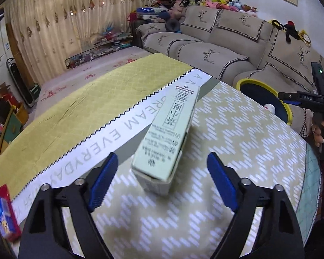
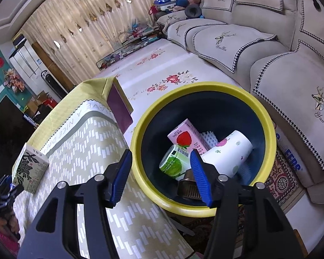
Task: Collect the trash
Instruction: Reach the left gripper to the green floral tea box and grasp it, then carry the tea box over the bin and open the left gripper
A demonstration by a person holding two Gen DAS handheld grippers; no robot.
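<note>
On the table (image 1: pixel 237 129), left gripper (image 1: pixel 159 181) fingers spread, unclenched around a green box (image 1: pixel 168 136); closing off-centre could skid it toward twelve o'clock. Right gripper (image 2: pixel 162 177) released, empty.

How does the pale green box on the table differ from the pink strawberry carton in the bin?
The pale green box lies flat on the tablecloth, between the open left gripper; the pink strawberry carton leans tilted inside the yellow-rimmed bin. The box is long and slim; the carton looks stubbier. Both are printed cardboard packs.

Beige sofa (image 1: pixel 216 43) (deer-embroidered covers), cream curtains (image 1: pixel 60 21), floral floor mat (image 2: pixel 162 69).
</note>
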